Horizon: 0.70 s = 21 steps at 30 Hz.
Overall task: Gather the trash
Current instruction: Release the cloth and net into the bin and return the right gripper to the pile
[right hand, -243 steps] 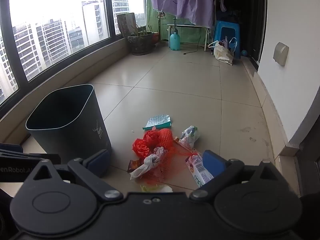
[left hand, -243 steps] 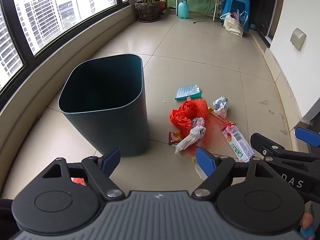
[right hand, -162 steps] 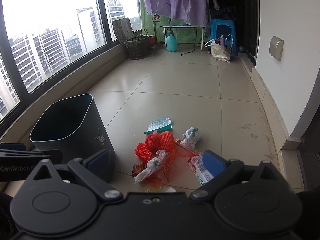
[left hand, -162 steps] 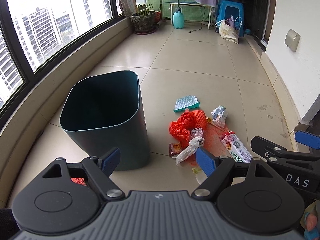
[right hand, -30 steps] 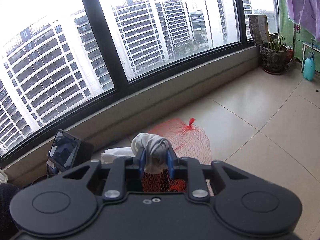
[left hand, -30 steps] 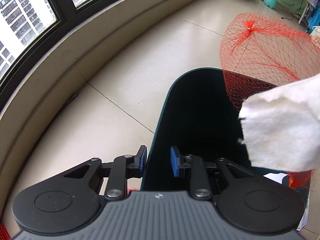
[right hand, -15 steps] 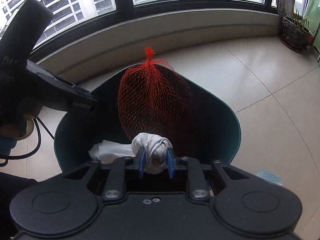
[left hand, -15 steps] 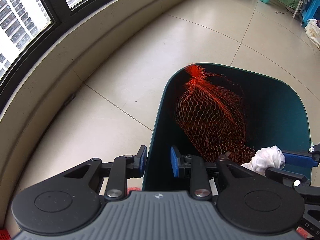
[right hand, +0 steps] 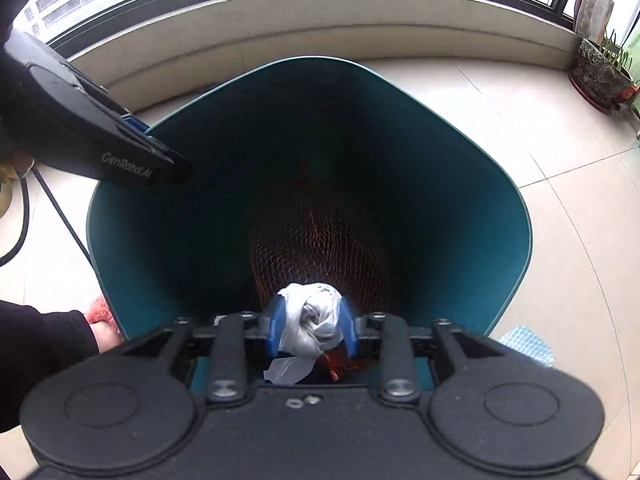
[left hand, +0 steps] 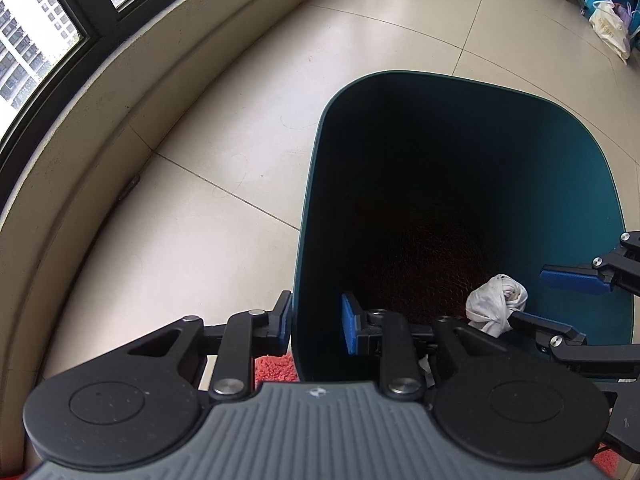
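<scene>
A dark teal bin (left hand: 460,80) stands on the tiled floor, and both wrist views look down into it. My left gripper (left hand: 314,320) is shut on the bin's near wall, one blue pad outside and one inside. The right gripper (right hand: 310,330) hangs over the bin's mouth (right hand: 500,208) with its jaws opening. A crumpled white wad (right hand: 310,320) still sits between its pads. In the left wrist view the wad (left hand: 496,300) rests against the lower finger, and the upper pad (left hand: 572,280) stands off it. A red mesh net (right hand: 320,232) lies deep inside the bin.
A white paper scrap (right hand: 288,368) shows just under the right gripper. A blue-and-white packet (right hand: 528,344) lies on the floor right of the bin. A person's dark sleeve (right hand: 40,344) and something red and fluffy (right hand: 100,312) are at the left. A low window ledge (left hand: 100,92) curves behind.
The right gripper came down over the bin with the wad and net. The net has dropped from above the rim to the bin's bottom. The right jaws now stand wider.
</scene>
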{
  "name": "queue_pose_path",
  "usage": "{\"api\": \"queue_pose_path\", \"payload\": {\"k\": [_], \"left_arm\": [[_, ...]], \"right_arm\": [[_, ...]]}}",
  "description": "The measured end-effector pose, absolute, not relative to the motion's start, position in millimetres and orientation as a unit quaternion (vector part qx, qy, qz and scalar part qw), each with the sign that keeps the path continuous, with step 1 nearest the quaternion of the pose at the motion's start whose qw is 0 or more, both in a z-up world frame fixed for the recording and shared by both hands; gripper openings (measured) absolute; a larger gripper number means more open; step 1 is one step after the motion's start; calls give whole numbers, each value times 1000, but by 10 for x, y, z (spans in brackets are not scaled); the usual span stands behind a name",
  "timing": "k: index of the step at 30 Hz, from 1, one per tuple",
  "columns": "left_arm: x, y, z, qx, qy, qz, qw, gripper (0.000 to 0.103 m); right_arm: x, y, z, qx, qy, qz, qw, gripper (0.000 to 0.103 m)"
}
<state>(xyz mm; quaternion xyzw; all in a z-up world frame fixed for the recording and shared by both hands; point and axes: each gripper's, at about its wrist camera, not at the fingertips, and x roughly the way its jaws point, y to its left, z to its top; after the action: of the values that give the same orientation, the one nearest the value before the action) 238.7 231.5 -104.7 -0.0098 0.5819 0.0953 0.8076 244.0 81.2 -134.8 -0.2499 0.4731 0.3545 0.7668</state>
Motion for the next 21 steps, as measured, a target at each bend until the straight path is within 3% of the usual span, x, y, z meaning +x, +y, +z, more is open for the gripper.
{"api": "queue_pose_path", "payload": {"k": [13, 21], "left_arm": [[2417, 2210, -1065, 3, 582, 98, 807, 25], [2414, 2118, -1079, 10, 584, 103, 805, 25]], "right_arm": [[2151, -12, -627, -149, 427, 356, 818, 81], [2103, -783, -706, -100, 461, 285, 834, 86]]}}
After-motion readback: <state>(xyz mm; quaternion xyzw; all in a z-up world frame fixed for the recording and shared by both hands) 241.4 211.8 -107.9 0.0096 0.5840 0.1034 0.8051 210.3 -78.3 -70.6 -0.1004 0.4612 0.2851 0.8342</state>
